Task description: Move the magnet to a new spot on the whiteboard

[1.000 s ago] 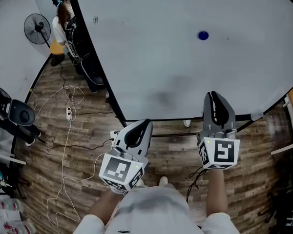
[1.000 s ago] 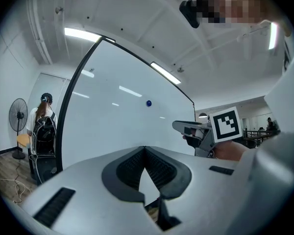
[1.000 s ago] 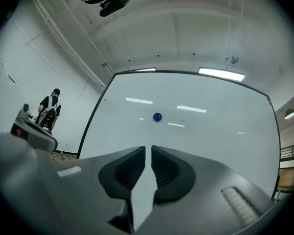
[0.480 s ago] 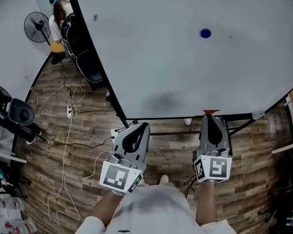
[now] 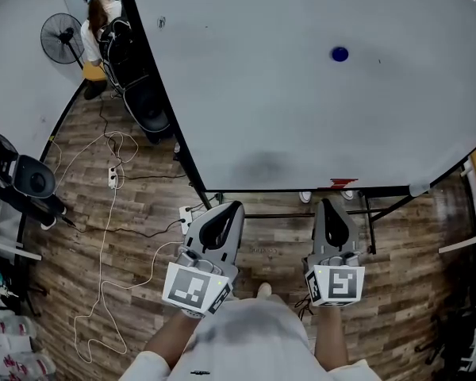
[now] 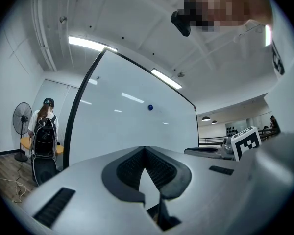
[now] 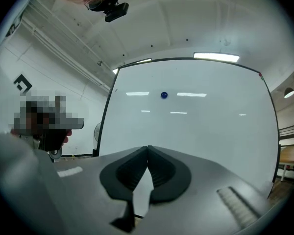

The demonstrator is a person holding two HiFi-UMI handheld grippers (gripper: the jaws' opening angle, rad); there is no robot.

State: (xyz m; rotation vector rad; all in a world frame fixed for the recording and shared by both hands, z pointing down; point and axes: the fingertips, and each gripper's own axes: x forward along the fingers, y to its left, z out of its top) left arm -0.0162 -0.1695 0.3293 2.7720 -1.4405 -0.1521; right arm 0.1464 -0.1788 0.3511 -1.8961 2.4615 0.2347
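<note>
Head view: my left gripper (image 5: pixel 235 206) and right gripper (image 5: pixel 331 203) sit closed and empty, well apart from the magnet (image 5: pixel 339 54) on the whiteboard (image 5: pixel 285 133). Arriving with jaws shut, I might knock it off.

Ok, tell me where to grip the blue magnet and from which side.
Pinch the blue magnet by opposite edges of its rim, coming head-on, square to the whiteboard: it looks small, round and flat against the board.

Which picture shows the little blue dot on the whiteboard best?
The head view: the blue magnet looks biggest and clearest there, alone on the whiteboard. Both gripper views show it only as a smaller dot above the jaws.
</note>
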